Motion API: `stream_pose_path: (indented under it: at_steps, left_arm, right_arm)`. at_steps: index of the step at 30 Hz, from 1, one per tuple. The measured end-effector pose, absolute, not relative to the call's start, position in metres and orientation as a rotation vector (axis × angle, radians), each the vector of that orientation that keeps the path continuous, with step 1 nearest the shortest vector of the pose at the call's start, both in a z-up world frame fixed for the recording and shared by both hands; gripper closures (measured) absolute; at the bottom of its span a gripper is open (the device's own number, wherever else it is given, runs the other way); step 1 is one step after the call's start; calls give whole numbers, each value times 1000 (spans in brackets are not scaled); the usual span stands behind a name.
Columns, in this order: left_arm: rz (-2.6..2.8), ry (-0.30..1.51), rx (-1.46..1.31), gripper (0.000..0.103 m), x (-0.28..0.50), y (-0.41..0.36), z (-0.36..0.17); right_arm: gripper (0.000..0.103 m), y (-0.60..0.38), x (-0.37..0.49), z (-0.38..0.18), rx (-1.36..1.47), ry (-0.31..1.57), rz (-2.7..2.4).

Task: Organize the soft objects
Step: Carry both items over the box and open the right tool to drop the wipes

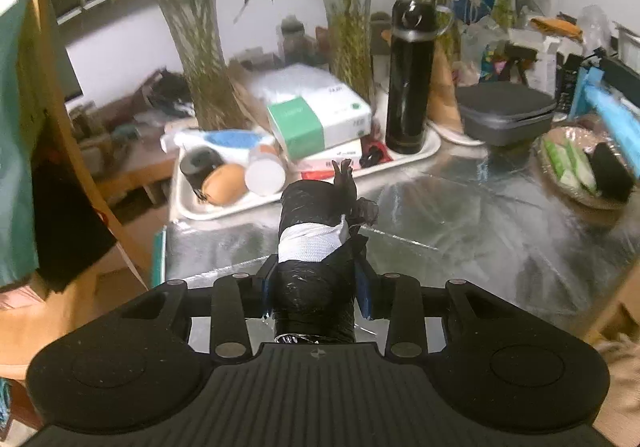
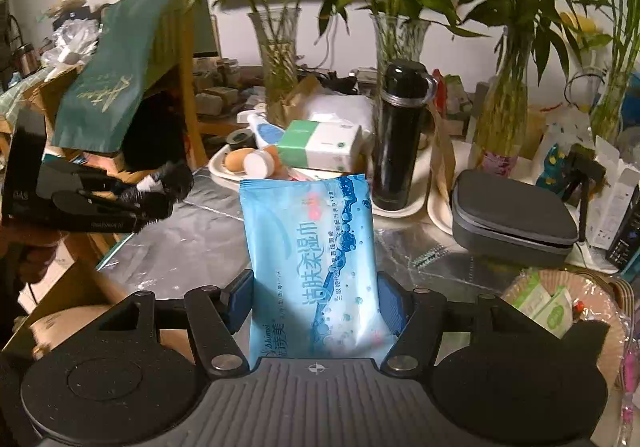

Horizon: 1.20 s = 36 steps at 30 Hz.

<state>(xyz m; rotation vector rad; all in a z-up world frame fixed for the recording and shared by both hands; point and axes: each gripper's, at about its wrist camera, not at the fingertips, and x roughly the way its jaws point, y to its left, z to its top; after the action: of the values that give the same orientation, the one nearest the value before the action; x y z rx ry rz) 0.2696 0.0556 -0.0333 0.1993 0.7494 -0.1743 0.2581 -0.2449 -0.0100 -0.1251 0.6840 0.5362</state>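
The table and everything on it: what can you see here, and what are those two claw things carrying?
Wet-wipes pack: one, blue, clamped in right gripper.
Bag roll: one, black with white band, clamped in left gripper.
Flask: one, black, upright on a white tray.
Tissue box: one, green and white, on white tray.
Zip case: one, grey, right of the flask.
Basket: one, beige, table's right edge, holding green-white packets.
Vases: several, glass, bamboo stalks, along the back.
Table: one, shiny cover.
Right gripper: black, blue pads.
Left gripper: black, blue pads.
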Motion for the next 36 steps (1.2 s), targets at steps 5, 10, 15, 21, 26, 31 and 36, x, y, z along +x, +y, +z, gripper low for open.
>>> stream_pose_path:
  at_steps: [5,10,15,21,26,31,36]
  left_arm:
    - [-185,703,219,66,237,49,-5]
    - [-215,663,221,66,204,40,22]
    - [-235,641,209,66,179,31,41]
    - [-258,614,198,66,149,26,56]
    - [-272,602,161,66,130,26,66]
    - [-297,600,140,66,114,23,71]
    - [-312,593,134,66,103,21,75]
  right_arm:
    - [37,-247,233,-1,-125,680,524]
    - [37,-253,212,10,-83,701,504]
    - [37,-257,195,17,-63,724,480]
    - [37,-263,177,21,-28,740,461]
    - [37,-267,171,26,27,770,465]
    - [36,-271,168,22,97,815,500]
    - [36,-268,167,13,154,856,524]
